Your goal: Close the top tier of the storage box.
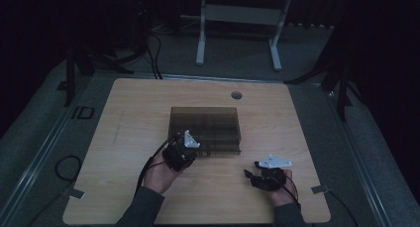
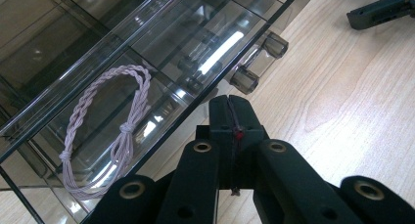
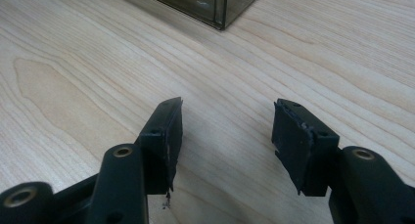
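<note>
A dim room with dark floor and a white desk frame (image 1: 237, 19) at the back surrounds a pale wooden surface (image 1: 129, 118), and on its middle sits a smoke-tinted clear plastic organiser box (image 1: 205, 129) divided into compartments. Inside one compartment, seen through the transparent lid in the left gripper view, lies a coiled, twisted pale pink cord (image 2: 110, 131), knotted near its middle; it rests flat in its compartment, apart from the jaws. The left hand-held gripper (image 2: 230, 114) sits at the box's near left corner, its jaws clenched together with nothing between them, the tips close against the box's edge just beside the small latch tabs (image 2: 257, 62); I judge this placement suits steadying the box or working at its lid, though whether the tips actually touch the plastic cannot be told. The right hand-held gripper (image 3: 227, 131) hangs low over bare wood, well apart from the box's corner (image 3: 220, 9), its jaws spread wide and empty, probably waiting in reserve to help once the lid is dealt with.
</note>
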The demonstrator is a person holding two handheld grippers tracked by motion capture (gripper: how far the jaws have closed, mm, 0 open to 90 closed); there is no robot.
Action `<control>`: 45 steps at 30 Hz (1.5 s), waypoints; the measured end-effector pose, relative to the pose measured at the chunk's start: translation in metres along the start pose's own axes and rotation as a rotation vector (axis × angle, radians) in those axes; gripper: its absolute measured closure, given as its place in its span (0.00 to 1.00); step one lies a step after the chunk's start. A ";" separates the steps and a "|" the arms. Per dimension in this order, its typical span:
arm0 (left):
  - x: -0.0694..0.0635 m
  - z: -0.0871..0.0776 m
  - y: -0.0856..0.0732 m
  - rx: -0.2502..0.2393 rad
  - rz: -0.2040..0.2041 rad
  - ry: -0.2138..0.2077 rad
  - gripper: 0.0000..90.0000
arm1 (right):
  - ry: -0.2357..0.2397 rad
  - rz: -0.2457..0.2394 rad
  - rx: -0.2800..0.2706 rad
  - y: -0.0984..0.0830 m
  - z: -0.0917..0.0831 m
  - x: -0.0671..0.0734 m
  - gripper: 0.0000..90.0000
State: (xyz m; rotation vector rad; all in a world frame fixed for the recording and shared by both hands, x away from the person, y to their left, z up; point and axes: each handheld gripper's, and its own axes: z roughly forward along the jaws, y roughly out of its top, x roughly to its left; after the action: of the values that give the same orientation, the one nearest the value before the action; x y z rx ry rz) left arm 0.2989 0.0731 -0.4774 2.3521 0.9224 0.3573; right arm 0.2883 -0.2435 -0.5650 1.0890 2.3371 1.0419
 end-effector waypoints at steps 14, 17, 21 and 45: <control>0.004 0.003 0.001 -0.002 -0.007 0.022 1.00 | -0.001 -0.003 -0.001 0.000 0.000 0.000 0.50; 0.004 0.004 0.001 -0.002 -0.008 0.025 1.00 | -0.001 -0.003 0.000 0.000 0.000 0.000 0.50; 0.005 0.005 0.002 0.000 -0.010 0.027 1.00 | -0.001 -0.003 0.000 0.000 0.000 0.000 0.50; 0.012 0.010 0.007 -0.009 -0.028 0.056 1.00 | 0.000 -0.003 0.000 0.000 0.000 0.000 0.50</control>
State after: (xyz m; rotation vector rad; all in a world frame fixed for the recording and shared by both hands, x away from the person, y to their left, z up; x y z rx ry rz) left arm 0.3159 0.0731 -0.4812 2.3289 0.9769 0.4168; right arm 0.2883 -0.2435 -0.5651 1.0848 2.3379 1.0414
